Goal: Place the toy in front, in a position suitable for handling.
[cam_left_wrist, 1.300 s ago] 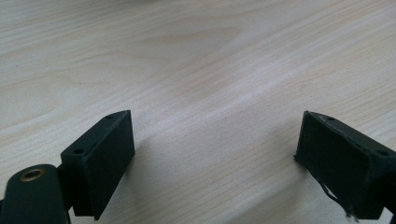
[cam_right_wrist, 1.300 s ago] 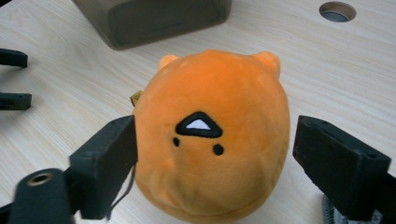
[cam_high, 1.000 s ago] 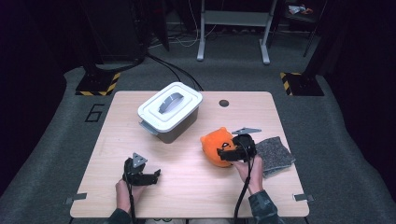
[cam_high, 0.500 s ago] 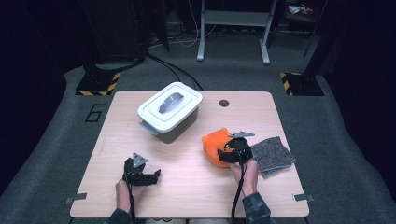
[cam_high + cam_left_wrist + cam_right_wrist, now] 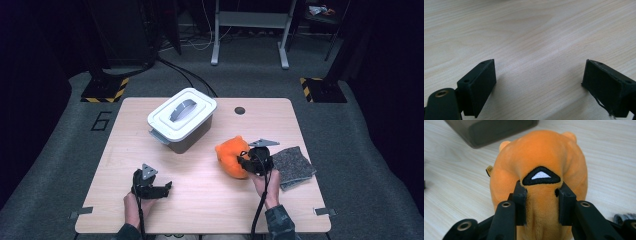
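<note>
Against the earlier frame, the right gripper (image 5: 246, 162) has been closing its jaws, which are now clamped on a fold of the orange plush toy (image 5: 232, 155); the hand position is little changed. The toy is seen lying on the wooden table (image 5: 200, 200) between the lidded grey container (image 5: 182, 119) and the grey cloth (image 5: 295, 167). A black-and-white embroidered triangle (image 5: 541, 176) is resolved in the right gripper view. The left gripper (image 5: 539, 85) is held with jaws wide apart over bare wood.
</note>
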Motion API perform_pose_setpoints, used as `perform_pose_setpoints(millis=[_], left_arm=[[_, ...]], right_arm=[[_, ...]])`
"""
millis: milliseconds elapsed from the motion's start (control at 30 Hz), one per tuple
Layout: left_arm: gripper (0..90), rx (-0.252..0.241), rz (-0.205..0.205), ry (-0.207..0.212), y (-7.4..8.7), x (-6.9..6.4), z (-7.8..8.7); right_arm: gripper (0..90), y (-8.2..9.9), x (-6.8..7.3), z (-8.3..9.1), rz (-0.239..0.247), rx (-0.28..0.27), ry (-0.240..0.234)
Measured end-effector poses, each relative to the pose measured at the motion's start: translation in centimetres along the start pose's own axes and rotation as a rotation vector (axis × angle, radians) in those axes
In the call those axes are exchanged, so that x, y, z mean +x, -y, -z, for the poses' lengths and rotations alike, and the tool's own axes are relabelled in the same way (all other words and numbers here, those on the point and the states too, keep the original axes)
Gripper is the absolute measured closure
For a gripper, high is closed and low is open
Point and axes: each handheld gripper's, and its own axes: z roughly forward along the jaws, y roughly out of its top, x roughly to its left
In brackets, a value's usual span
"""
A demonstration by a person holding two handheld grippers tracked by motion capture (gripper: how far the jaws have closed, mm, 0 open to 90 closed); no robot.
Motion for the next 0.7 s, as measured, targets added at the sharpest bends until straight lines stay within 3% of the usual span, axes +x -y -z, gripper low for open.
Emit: perform_pose_setpoints(millis=[33, 167, 367, 567, 700], left_arm=[[11.2, 0.0, -0.001, 0.0, 0.0, 0.0, 0.0], [11.2, 0.0, 0.0, 0.0, 0.0, 0.0, 0.0], [11.2, 0.0, -0.001, 0.0, 0.0, 0.0, 0.0], [11.2, 0.0, -0.001, 0.0, 0.0, 0.0, 0.0], [11.2, 0.0, 0.0, 0.0, 0.0, 0.0, 0.0]], right_arm=[[66.1, -0.3, 0.1, 0.1, 0.005, 0.003, -0.008], [66.1, -1.3, 0.3, 0.7, 0.104, -0.005, -0.036], [65.9, -2.3, 0.5, 1.4, 0.184, -0.009, -0.083], [65.1, -3.0, 0.2, 1.4, 0.309, 0.02, -0.123], [64.7, -3.0, -0.5, 1.0, 0.343, 0.028, -0.17]])
